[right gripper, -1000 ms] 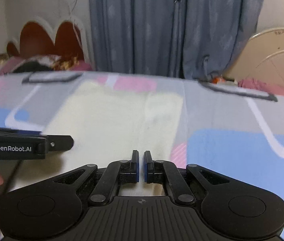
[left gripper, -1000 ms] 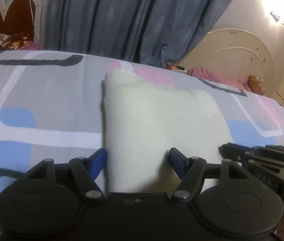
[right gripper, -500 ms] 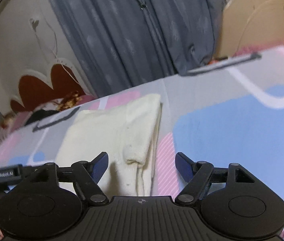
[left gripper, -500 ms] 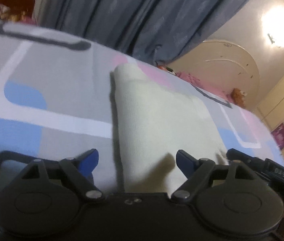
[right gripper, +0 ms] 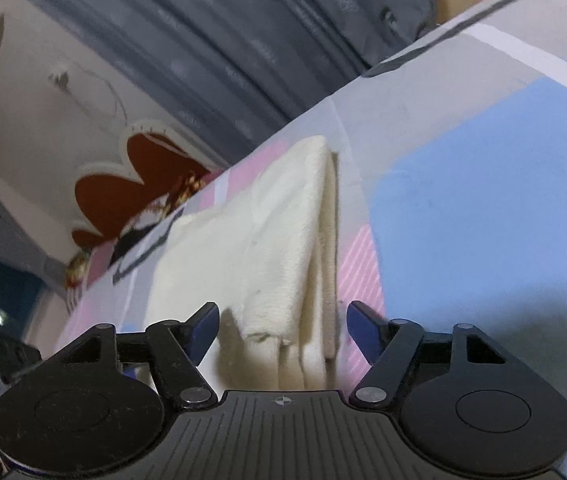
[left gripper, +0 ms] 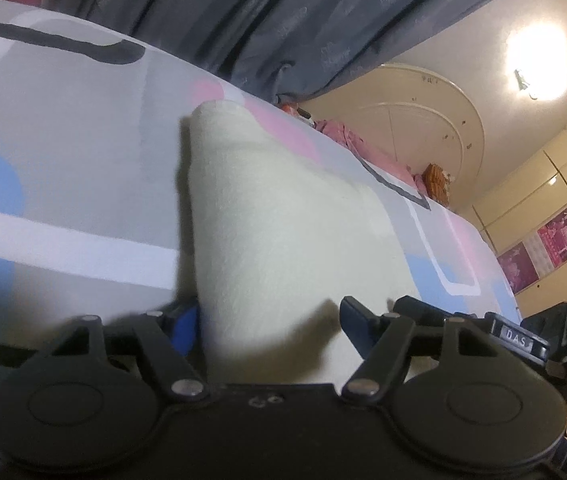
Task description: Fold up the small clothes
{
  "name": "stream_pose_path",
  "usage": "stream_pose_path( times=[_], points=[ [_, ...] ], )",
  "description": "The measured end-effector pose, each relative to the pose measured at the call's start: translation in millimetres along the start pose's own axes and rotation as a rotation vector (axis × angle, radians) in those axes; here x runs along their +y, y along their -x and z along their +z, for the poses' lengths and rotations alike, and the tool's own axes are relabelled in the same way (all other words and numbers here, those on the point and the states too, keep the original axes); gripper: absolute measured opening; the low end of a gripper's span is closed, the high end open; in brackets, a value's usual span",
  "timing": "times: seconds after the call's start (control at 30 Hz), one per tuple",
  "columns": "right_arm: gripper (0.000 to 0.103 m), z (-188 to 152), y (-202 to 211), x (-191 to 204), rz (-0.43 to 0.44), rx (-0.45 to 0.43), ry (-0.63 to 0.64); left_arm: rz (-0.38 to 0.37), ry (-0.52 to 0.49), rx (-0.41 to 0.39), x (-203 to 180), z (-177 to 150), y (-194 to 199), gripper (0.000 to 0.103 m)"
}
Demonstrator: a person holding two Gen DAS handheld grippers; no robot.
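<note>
A cream knitted garment [left gripper: 283, 232] lies folded on the patterned bed sheet [left gripper: 63, 128]. In the left wrist view my left gripper [left gripper: 269, 320] is open, its blue-padded fingers straddling the garment's near left edge. In the right wrist view my right gripper [right gripper: 283, 328] is open around the near right end of the garment [right gripper: 275, 248], where stacked folded layers show. The right gripper's body shows at the right edge of the left wrist view [left gripper: 523, 336]. Both views are tilted.
Grey-blue curtains [left gripper: 283, 20] hang behind the bed. A cream round headboard [left gripper: 423, 120] and pink bedding [left gripper: 363, 148] stand at the back right. A red and white headboard [right gripper: 135, 184] is at the left in the right wrist view.
My right gripper went from shut to open and tilted, letting go of the garment's edge. My left gripper stayed open and tilted, staying low at the garment's near left edge.
</note>
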State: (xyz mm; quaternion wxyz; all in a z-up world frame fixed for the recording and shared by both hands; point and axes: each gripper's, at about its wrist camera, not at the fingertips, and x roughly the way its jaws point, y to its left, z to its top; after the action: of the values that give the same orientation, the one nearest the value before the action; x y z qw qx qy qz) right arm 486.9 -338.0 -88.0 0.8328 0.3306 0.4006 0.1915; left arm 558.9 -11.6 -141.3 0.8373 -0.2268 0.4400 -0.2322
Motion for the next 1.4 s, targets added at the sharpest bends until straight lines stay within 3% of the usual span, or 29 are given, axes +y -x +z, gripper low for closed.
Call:
stream_pose_path(
  times=[0.17,0.37,0.43,0.5,0.6,0.8,1.2,1.4],
  points=[
    [0.062,5.3,-8.7,-0.9,0.033,0.053,0.011,0.000,-0.017,0.018,-3.5,4.1,-3.5,0.071],
    [0.047,3.0,-11.7,9.6,-0.012,0.062,0.092,0.057,-0.083,0.017,-14.0,2.1,-6.4,0.068],
    [0.040,-2.0,-12.4,15.4,-0.031,0.055,0.125,0.089,-0.120,0.010,-18.2,-0.1,-5.0,0.063],
    [0.037,-8.6,-10.1,23.8,-0.066,0.035,0.175,0.094,-0.135,0.007,-21.5,-1.8,-3.8,0.046],
    [0.033,-22.2,-8.4,38.5,-0.131,-0.004,0.261,0.091,-0.139,-0.001,-24.0,-2.1,-0.5,0.038],
    [0.030,-47.6,-4.5,67.1,-0.216,-0.086,0.385,0.105,-0.173,-0.028,-30.8,-2.9,13.1,0.030],
    [0.030,-67.2,4.2,102.3,-0.212,-0.136,0.447,0.139,-0.262,-0.083,-45.2,-3.8,48.8,0.029],
    [0.030,-79.1,4.2,123.5,-0.186,-0.138,0.444,0.148,-0.269,-0.113,-33.5,-10.4,80.5,0.029]
  ],
)
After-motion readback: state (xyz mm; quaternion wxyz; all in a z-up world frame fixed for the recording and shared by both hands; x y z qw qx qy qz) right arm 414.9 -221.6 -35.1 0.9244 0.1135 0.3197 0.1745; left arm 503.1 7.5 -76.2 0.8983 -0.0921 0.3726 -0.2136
